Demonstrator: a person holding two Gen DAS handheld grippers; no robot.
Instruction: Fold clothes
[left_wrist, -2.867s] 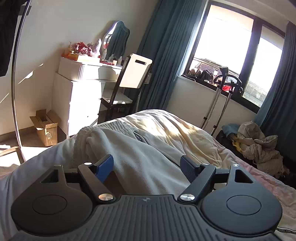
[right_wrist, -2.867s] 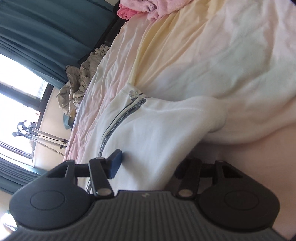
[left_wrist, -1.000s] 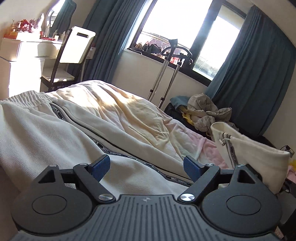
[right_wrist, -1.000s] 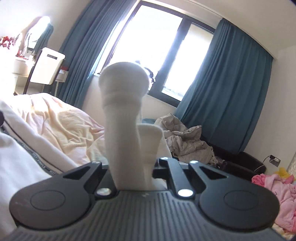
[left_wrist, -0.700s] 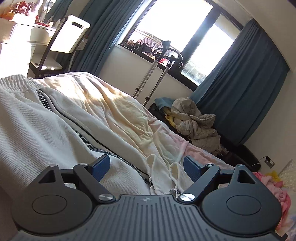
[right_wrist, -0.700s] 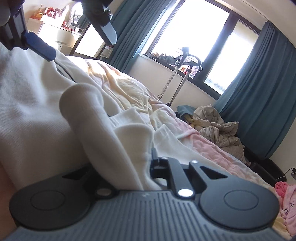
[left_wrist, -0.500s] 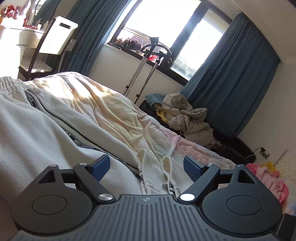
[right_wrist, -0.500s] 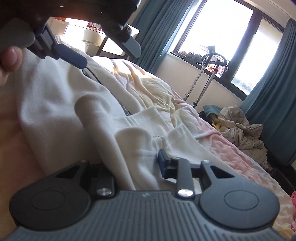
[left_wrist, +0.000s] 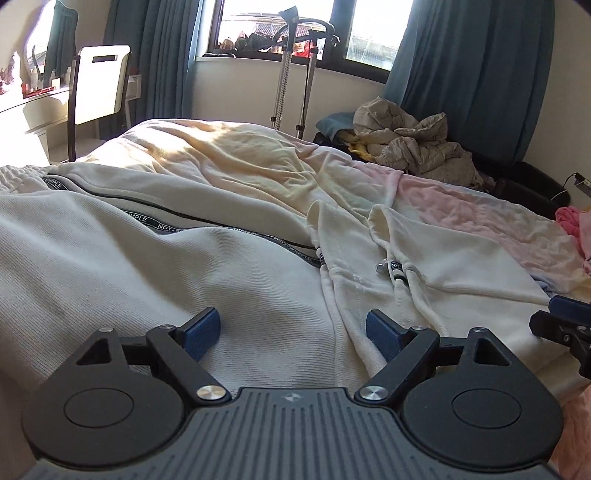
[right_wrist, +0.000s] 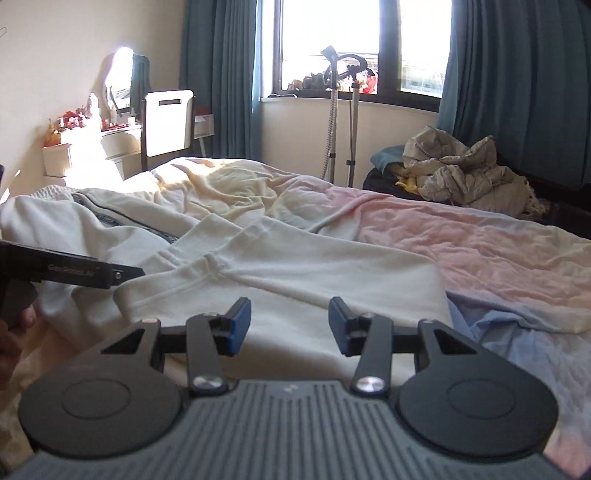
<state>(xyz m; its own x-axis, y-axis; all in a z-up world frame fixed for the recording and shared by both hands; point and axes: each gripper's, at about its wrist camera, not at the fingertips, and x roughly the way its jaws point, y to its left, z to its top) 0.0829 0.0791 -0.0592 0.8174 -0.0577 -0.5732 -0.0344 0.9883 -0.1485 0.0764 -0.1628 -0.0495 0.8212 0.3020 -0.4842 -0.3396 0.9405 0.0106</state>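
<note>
Cream sweatpants (left_wrist: 155, 266) were spread flat across the bed (left_wrist: 461, 206) in the left wrist view, with the elastic waistband off at the far left and a printed black side stripe (left_wrist: 221, 229) running along the leg. The cuffs were folded over towards the right, where a zipper pull (left_wrist: 379, 266) could be seen. The left gripper (left_wrist: 293, 328) was held low over the fabric, its blue pads spread wide apart and nothing pinched between them. A bit of the right gripper (left_wrist: 569, 325) was caught at the right edge.

In the right wrist view, the right gripper (right_wrist: 290, 325) was seen just over the folded leg end of the sweatpants (right_wrist: 295, 273). Its jaws were opening, pads roughly half apart, cloth below them but not clamped by them. Part of the left gripper (right_wrist: 74, 273) was poking in from the left edge, with fingers (right_wrist: 22, 325) of the person's hand wrapped on its handle. Whether it was open couldn't be told from this angle.

Further back, a white chair (right_wrist: 168, 123), a dresser (right_wrist: 85, 151), teal curtains (right_wrist: 517, 81) and a crumpled pile of laundry (right_wrist: 465, 173) were visible, plus a metal stand (right_wrist: 343, 110) by the window (right_wrist: 325, 44).
</note>
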